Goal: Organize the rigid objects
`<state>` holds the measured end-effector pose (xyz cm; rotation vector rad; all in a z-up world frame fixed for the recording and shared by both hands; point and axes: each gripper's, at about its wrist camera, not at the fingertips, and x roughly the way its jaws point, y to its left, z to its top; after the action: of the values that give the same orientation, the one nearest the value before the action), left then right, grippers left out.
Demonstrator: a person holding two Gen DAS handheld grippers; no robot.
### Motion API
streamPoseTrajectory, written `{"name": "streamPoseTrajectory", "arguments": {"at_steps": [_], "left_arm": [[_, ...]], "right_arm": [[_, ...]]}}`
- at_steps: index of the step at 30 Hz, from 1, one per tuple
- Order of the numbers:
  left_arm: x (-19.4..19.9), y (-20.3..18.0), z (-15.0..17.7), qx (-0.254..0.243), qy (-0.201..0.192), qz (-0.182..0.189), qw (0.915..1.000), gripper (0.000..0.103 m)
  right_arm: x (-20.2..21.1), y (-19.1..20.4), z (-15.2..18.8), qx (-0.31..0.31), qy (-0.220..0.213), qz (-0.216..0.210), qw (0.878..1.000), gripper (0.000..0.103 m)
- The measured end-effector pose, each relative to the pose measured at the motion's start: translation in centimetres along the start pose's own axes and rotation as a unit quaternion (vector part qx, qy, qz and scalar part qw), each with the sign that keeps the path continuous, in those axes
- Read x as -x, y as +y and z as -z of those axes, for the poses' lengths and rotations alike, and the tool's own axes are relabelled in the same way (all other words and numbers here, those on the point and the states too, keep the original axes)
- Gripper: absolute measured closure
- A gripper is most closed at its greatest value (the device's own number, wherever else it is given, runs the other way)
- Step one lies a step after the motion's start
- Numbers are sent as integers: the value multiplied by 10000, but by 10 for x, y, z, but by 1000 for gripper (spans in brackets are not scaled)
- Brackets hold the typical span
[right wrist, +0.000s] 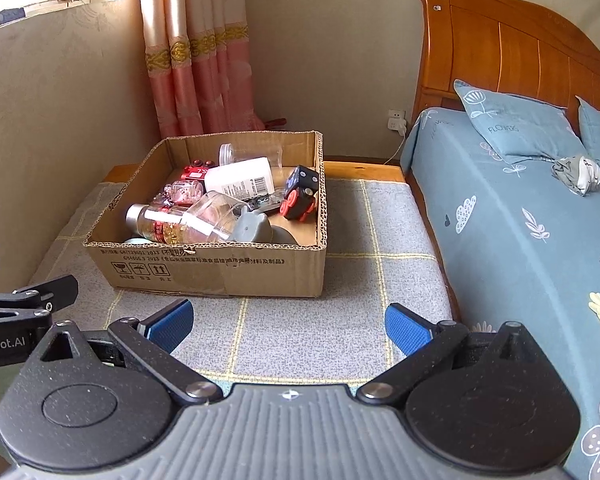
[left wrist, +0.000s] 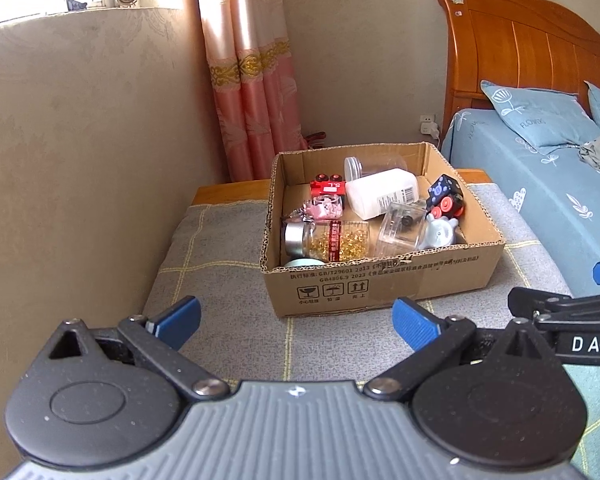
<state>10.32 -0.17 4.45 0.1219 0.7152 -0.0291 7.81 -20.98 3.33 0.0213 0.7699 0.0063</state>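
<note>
An open cardboard box (left wrist: 384, 284) (right wrist: 220, 272) stands on a grey checked mat (left wrist: 220, 280) (right wrist: 380, 248). It holds a white bottle (left wrist: 380, 194) (right wrist: 240, 180), a glass jar of gold bits (left wrist: 328, 240) (right wrist: 160, 224), a clear plastic jar (left wrist: 404, 228) (right wrist: 216, 216), a red toy car (left wrist: 328, 187), a black dice cube (left wrist: 444, 192) (right wrist: 302, 180) and a grey teapot (right wrist: 256, 228). My left gripper (left wrist: 296, 320) is open and empty, short of the box. My right gripper (right wrist: 288, 324) is open and empty, near the box's front.
A bed (right wrist: 520, 220) with blue sheets and pillows lies to the right, with a wooden headboard (left wrist: 520, 48). A beige wall (left wrist: 80, 160) rises at the left. Pink curtains (right wrist: 196, 60) hang behind the box. The right gripper's arm (left wrist: 572, 320) shows at the left view's edge.
</note>
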Motion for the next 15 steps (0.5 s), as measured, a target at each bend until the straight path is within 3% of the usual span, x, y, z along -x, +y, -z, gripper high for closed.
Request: {"name": "streamPoseTrajectory", "arguments": {"at_steps": [15], "left_arm": [[3, 0, 0, -47, -35, -69, 10000, 1]], "right_arm": [[4, 2, -1, -5, -53, -27, 10000, 0]]}}
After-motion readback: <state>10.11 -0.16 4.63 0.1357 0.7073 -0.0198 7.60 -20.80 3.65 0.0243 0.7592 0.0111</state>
